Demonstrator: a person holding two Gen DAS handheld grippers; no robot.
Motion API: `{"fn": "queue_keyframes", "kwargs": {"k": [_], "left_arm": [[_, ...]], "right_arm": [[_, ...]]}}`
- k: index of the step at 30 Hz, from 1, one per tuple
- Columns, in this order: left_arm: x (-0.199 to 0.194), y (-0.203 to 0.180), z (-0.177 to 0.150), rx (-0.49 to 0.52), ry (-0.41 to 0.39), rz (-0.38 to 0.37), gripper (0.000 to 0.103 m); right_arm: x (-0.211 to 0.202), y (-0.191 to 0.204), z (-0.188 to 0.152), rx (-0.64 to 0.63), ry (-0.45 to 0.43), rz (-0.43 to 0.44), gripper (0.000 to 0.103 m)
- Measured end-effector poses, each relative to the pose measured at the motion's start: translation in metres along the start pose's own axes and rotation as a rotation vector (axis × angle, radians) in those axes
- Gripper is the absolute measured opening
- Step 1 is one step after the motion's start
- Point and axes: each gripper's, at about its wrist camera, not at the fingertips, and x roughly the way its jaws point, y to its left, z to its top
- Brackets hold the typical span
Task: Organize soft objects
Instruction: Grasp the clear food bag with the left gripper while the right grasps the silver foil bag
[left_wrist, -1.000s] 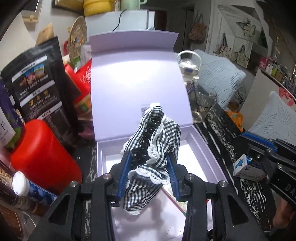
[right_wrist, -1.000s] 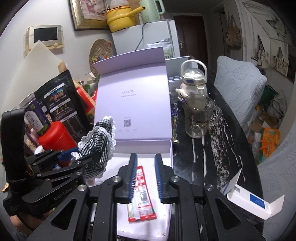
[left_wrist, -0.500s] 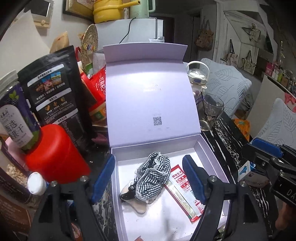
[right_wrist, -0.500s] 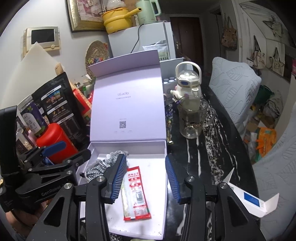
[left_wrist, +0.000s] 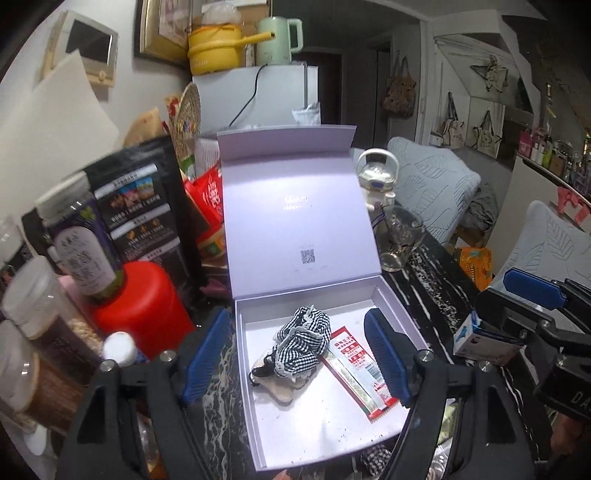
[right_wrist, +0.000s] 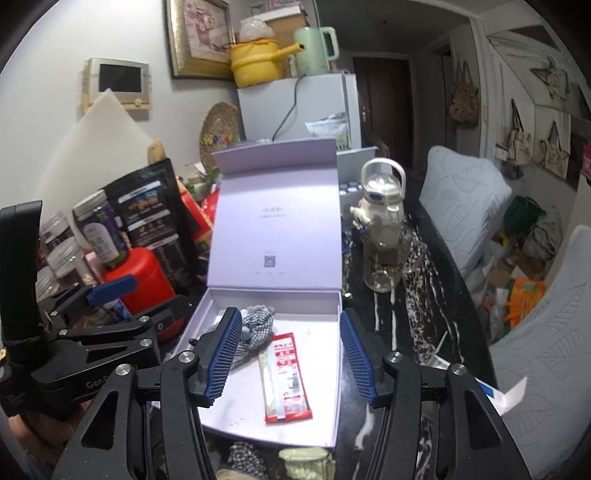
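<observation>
On the left of the surface (left_wrist: 439, 273), which is black with white marble veins, stands a crowd of hard packages: a smooth red canister (left_wrist: 142, 302) and a glossy black pouch (left_wrist: 147, 206), probably kept there to leave the middle free. The left hand-held gripper (left_wrist: 295, 354) has its blue ribbed pads wide apart and holds nothing. It hangs above the lilac box (left_wrist: 397, 306), whose stiff lid leans back so that the tray is easy to reach. Inside the tray lies the checked cloth (left_wrist: 301, 343), a soft crumpled piece in black and white with a white lace edge. It rests in a loose heap on the left side of the tray floor, and partly on something beige that I cannot identify. Just beside it, to the right, lies the flat red and white sachet (right_wrist: 286, 373), thin and shiny. The right hand-held gripper (right_wrist: 290, 356) is opening above this sachet, with no pad touching it. More checked fabric (right_wrist: 243, 458) waits in front of the box, so I judge the sorting is not finished.
</observation>
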Motion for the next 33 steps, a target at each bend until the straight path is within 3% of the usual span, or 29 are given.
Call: {"fn": "queue_keyframes", "kwargs": {"k": [15, 19, 33], "left_arm": [[-0.08, -0.002, -0.017, 0.046, -0.071, -0.022, 0.076], [-0.09, -0.004, -0.027, 0.059, -0.075, -0.028, 0.077], [-0.121, -0.01, -0.073, 0.11, -0.076, -0.084, 0.078]], "right_arm": [[-0.083, 0.034, -0.017, -0.061, -0.108, -0.018, 0.074], [-0.098, 0.039, -0.026, -0.066, -0.123, -0.016, 0.08], [-0.143, 0.054, -0.073, -0.073, -0.153, -0.052, 0.086]]}}
